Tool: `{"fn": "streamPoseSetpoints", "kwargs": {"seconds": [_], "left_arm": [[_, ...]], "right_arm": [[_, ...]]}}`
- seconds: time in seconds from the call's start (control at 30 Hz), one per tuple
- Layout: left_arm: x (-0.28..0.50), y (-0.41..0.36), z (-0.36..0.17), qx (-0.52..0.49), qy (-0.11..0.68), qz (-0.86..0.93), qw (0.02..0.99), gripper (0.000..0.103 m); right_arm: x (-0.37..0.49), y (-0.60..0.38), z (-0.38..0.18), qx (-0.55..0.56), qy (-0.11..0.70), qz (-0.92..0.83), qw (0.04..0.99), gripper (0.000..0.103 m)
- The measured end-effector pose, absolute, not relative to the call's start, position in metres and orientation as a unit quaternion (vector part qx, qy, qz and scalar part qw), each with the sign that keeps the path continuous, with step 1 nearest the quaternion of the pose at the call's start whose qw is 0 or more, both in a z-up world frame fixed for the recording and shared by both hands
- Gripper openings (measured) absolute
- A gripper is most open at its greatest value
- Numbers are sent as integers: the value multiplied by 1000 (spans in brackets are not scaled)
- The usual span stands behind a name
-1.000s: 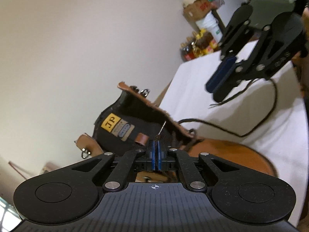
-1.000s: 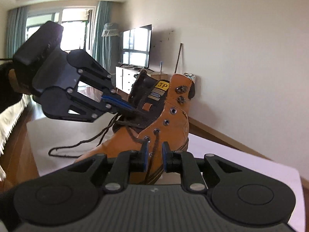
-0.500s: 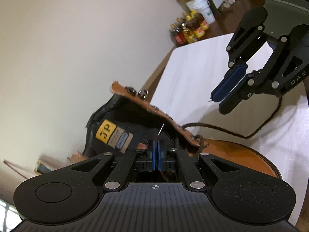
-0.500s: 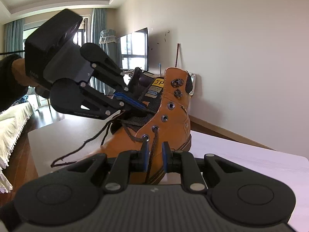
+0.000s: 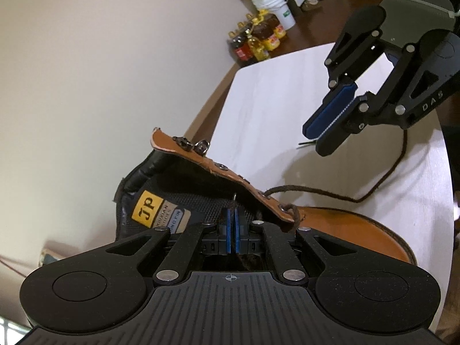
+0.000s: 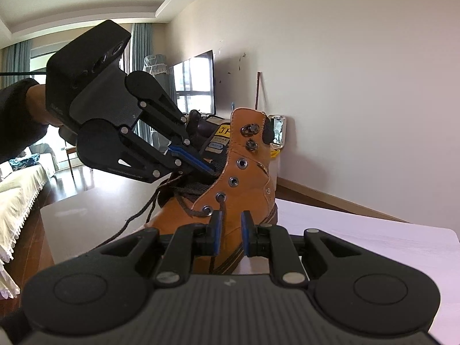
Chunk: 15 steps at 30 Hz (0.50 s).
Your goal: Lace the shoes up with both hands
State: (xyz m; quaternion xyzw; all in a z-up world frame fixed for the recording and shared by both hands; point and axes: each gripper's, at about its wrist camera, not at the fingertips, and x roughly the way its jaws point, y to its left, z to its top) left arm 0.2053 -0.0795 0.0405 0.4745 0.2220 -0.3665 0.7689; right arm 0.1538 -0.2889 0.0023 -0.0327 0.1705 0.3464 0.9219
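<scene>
Left fingers (image 6: 201, 166) inside boot (image 6: 244, 178)

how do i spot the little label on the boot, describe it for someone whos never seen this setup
On the white table stands one tan leather boot, its top open. Look inside the opening at the dark mesh tongue, just ahead of the left tongs. The label is the bright yellow patch reading JP, the only yellow on the dark lining.

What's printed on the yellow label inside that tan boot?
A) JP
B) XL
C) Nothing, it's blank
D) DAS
A: the yellow label on the tan boot's tongue reads "JP" in black letters.
</scene>
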Motion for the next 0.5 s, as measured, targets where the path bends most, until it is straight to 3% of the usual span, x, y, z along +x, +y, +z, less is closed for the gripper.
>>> {"fn": "streamPoseSetpoints", "kwargs": {"seconds": [0.5], "left_arm": [[207, -81, 36, 496, 211, -377, 754, 3]], "right_arm": [[152, -292, 1, -28, 168, 345, 923, 17]]}}
